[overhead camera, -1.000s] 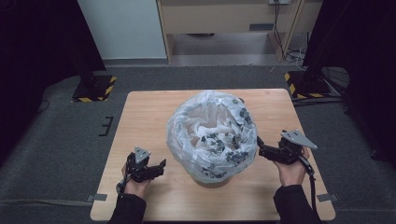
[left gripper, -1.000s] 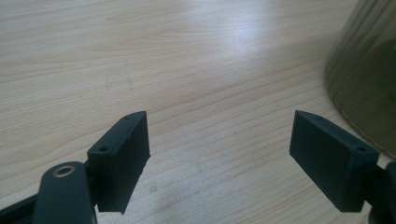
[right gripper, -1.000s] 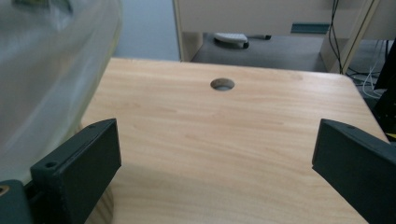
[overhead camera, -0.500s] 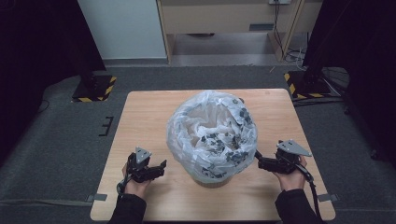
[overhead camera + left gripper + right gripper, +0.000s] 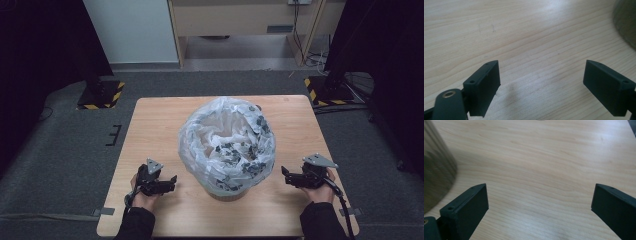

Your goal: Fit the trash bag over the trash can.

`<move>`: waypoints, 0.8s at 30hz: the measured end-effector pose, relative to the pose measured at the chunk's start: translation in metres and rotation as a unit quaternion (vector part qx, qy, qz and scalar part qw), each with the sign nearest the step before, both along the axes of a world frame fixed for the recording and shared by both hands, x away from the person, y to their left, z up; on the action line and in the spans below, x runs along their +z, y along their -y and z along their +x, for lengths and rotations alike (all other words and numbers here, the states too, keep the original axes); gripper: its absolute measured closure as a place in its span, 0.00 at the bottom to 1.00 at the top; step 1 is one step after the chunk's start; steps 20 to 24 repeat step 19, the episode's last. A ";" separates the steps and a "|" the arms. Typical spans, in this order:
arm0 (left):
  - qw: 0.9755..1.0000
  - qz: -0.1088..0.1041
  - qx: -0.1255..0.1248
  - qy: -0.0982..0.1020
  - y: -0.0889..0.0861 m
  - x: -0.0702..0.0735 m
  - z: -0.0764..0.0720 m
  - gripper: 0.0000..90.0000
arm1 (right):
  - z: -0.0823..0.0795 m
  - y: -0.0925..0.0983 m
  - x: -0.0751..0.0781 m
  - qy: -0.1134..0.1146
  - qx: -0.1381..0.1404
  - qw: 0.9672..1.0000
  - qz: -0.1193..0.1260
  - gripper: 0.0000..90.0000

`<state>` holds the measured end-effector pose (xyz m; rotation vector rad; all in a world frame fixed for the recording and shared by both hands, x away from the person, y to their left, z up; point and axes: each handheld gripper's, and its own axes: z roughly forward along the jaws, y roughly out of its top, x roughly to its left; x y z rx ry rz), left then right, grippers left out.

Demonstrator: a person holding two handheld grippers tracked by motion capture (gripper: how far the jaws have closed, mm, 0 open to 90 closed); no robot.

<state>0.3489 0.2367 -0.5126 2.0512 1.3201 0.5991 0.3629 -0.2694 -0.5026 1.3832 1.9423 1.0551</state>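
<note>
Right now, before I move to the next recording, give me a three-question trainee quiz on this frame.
1. True or false: the left gripper holds the plastic bag.
2. What does the bag line: A a bin, B a tray, C a drawer?
3. How do the right gripper jaws stand?

Key:
1. False; its jaws have just been opening, with nothing between them, above the bare table.
2. A.
3. Wide apart, nothing between them, beside the bin.
</note>
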 end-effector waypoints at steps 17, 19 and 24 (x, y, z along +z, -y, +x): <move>0.999 -0.008 0.023 -0.034 -0.015 -0.011 0.007 0.12 | 0.014 0.021 -0.020 -0.063 -0.022 0.998 -0.019 0.03; 0.999 -0.008 0.023 -0.035 -0.016 -0.011 0.008 0.12 | 0.014 0.023 -0.021 -0.065 -0.025 0.997 -0.017 0.03; 0.999 -0.008 0.023 -0.035 -0.016 -0.011 0.008 0.12 | 0.014 0.023 -0.021 -0.065 -0.025 0.997 -0.017 0.03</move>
